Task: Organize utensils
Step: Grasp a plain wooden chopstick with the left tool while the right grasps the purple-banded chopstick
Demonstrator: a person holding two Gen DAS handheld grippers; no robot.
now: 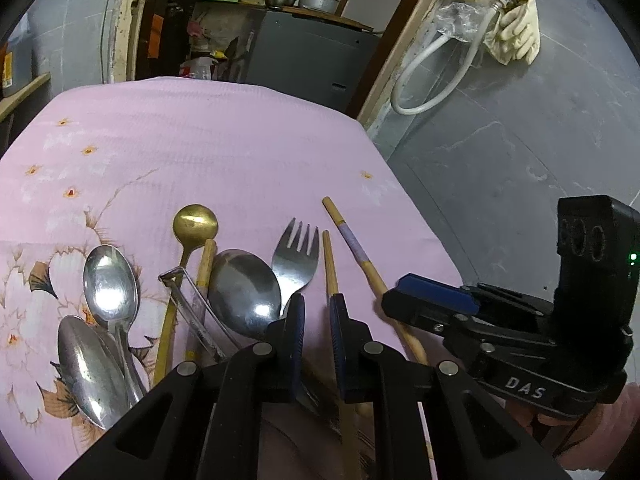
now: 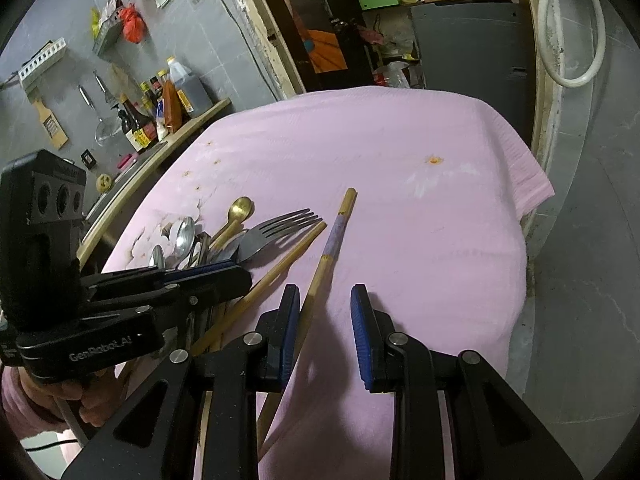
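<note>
Leftmost on the bench's pink flowered cloth (image 1: 224, 140) lie two steel spoons (image 1: 110, 280), overlapping, bowls up. Next comes a gold spoon (image 1: 196, 222), its round bowl farthest from the camera, then a large steel spoon (image 1: 244, 292) touching the fork (image 1: 296, 256), whose tines point away. The left gripper (image 1: 316, 304) sits low over the fork's handle, its jaws only narrowly apart, with bare cloth showing in the gap. The handle runs under one finger, and no pad can be seen pressing on anything. From the right wrist view its body reads "GenRobot.AI". Just right of it a plain chopstick (image 1: 330, 268) passes under the other finger. Beyond lies a purple-banded chopstick (image 1: 354, 246). The right gripper (image 2: 325, 300) has its jaws apart around this banded chopstick, which runs along the inner face of the left pad while the other pad stands clear of it. White letters on its body read "DAS".
</note>
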